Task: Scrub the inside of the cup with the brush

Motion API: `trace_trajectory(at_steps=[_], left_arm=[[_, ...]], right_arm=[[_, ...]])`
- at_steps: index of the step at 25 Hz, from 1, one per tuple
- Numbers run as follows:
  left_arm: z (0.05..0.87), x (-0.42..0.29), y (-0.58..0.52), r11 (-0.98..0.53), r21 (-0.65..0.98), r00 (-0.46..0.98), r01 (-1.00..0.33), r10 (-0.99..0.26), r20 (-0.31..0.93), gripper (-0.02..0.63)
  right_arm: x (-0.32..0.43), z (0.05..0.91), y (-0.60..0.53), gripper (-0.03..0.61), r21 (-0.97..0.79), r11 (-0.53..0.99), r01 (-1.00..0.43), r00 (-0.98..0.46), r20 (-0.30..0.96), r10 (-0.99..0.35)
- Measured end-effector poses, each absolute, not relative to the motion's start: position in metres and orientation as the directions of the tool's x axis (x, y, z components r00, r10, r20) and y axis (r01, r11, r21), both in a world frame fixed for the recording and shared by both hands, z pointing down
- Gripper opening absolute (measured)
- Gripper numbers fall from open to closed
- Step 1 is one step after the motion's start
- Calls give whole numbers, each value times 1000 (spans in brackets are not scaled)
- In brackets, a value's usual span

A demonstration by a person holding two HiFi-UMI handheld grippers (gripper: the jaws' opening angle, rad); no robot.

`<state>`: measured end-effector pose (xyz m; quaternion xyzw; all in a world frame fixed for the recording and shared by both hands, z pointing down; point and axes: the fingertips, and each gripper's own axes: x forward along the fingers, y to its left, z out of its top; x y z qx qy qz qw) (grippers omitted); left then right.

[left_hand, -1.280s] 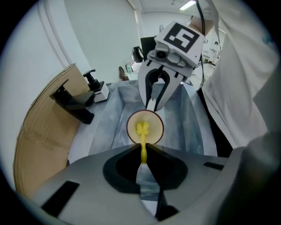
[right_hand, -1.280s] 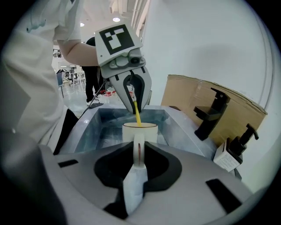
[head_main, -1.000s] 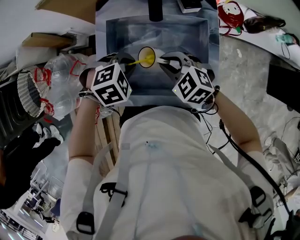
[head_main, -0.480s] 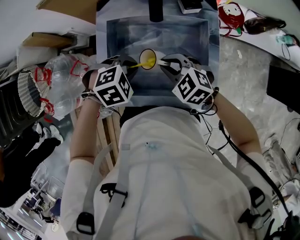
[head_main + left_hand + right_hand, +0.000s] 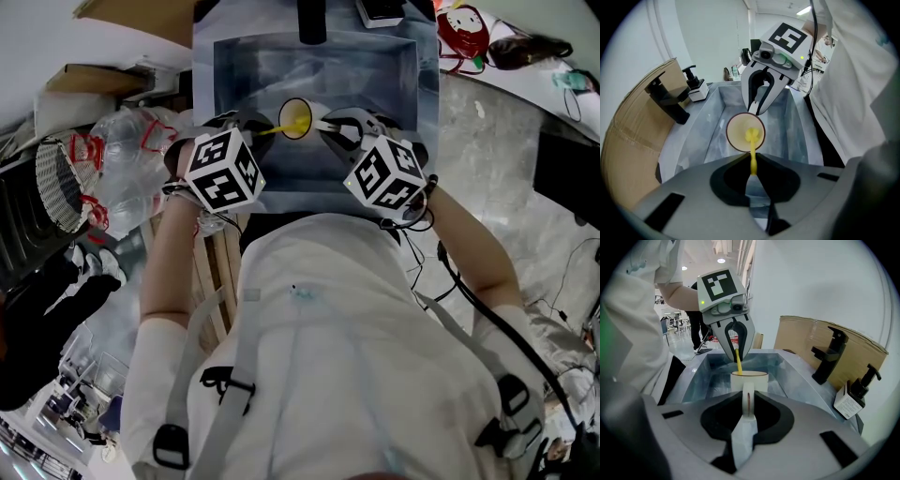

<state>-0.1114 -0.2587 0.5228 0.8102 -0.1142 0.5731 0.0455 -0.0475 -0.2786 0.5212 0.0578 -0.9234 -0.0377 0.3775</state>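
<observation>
Yellow brush [image 5: 752, 138] head inside cup [image 5: 736, 133] over sink [image 5: 225, 84], left gripper [image 5: 752, 171] clamping brush, right gripper [image 5: 747, 404] clamping cup handle

A grey-blue rectangular sink basin [image 5: 225, 94] is sunk in the pale grey table [image 5: 680, 145]. On the table's rim stand a black tap [image 5: 828, 355] and a white pump bottle with a black top [image 5: 853, 399].

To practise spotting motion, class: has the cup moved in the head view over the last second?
No. The cup sits at the same spot relative to the sink's left wall.
</observation>
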Motion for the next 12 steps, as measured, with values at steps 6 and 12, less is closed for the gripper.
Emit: trace_trajectory(at_steps=[6, 12], left_arm=[[524, -112, -258, -969, -53, 317, -239, -130, 940, 40], [524, -113, -259, -969, -50, 319, -243, -129, 939, 40]], right_arm=[[-48, 522, -278, 64, 114, 991, -72, -709, 693, -131], [-49, 522, -279, 64, 116, 991, -72, -708, 694, -132]])
